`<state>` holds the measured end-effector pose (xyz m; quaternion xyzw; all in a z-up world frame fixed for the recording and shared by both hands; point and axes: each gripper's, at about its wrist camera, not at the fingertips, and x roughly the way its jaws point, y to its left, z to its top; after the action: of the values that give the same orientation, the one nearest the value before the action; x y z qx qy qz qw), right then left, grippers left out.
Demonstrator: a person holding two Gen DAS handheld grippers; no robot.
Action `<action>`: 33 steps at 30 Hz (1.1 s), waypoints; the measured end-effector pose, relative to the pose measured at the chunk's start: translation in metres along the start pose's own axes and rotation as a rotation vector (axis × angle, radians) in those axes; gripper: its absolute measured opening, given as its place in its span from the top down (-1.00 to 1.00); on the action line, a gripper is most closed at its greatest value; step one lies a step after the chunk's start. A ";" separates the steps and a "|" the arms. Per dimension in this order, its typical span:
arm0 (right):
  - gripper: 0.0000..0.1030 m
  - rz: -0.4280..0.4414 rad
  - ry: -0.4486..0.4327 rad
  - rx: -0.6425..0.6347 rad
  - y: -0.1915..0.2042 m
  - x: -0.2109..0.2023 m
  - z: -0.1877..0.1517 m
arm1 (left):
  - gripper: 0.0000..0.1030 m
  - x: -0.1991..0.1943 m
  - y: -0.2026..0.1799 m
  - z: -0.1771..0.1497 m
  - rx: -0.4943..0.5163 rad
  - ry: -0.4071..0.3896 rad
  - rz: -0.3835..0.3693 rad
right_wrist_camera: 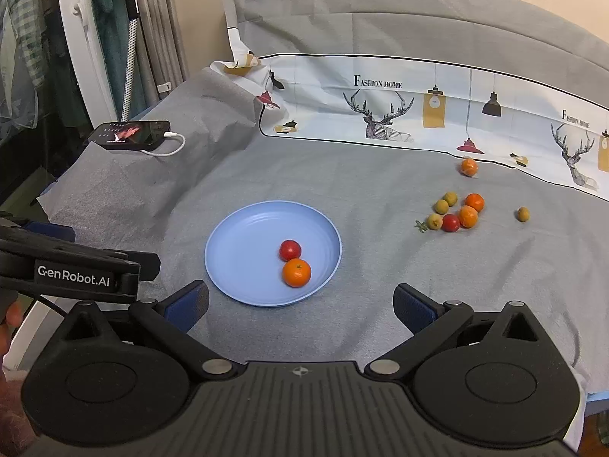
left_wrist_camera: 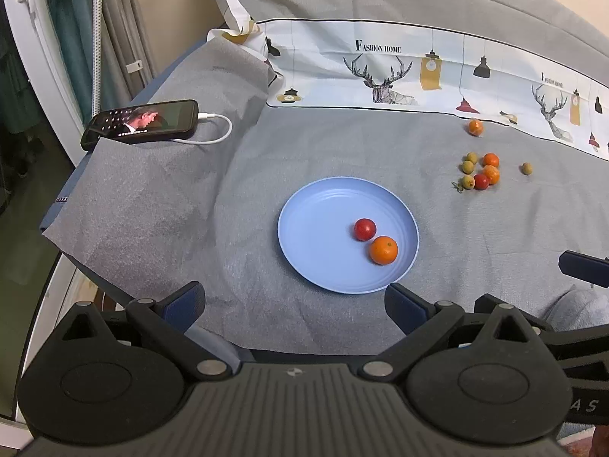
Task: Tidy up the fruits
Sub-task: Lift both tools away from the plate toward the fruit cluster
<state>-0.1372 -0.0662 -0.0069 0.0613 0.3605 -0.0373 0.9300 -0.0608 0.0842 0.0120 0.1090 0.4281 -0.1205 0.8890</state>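
Note:
A blue plate (left_wrist_camera: 316, 228) (right_wrist_camera: 243, 251) lies on the grey cloth and holds a red tomato (left_wrist_camera: 365, 229) (right_wrist_camera: 290, 250) and an orange (left_wrist_camera: 383, 250) (right_wrist_camera: 296, 272). To its far right lies a cluster of loose fruit (left_wrist_camera: 480, 171) (right_wrist_camera: 456, 211): oranges, a red tomato and small green fruits. One orange (left_wrist_camera: 475, 127) (right_wrist_camera: 469, 166) and one green fruit (left_wrist_camera: 526, 168) (right_wrist_camera: 523, 214) lie apart. My left gripper (left_wrist_camera: 295, 301) is open and empty just before the plate. My right gripper (right_wrist_camera: 300, 301) is open and empty near the plate's front edge.
A phone (left_wrist_camera: 141, 122) (right_wrist_camera: 131, 135) with a white charging cable lies on a raised fold at the left. A printed deer cloth (left_wrist_camera: 380, 72) (right_wrist_camera: 380, 106) runs along the back. The bed's edge drops off at the left. The left gripper's body (right_wrist_camera: 76, 270) shows at the right wrist view's left.

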 end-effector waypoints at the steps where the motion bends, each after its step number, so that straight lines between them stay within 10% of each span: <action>1: -0.98 0.001 0.000 -0.002 0.000 0.000 0.000 | -0.97 0.000 0.000 0.000 -0.001 0.000 0.000; 33: -0.98 0.009 0.048 0.017 -0.008 0.020 -0.001 | -0.97 0.021 -0.005 0.007 0.011 0.045 0.023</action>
<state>-0.1240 -0.0747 -0.0218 0.0718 0.3819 -0.0349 0.9207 -0.0451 0.0749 -0.0005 0.1215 0.4462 -0.1100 0.8798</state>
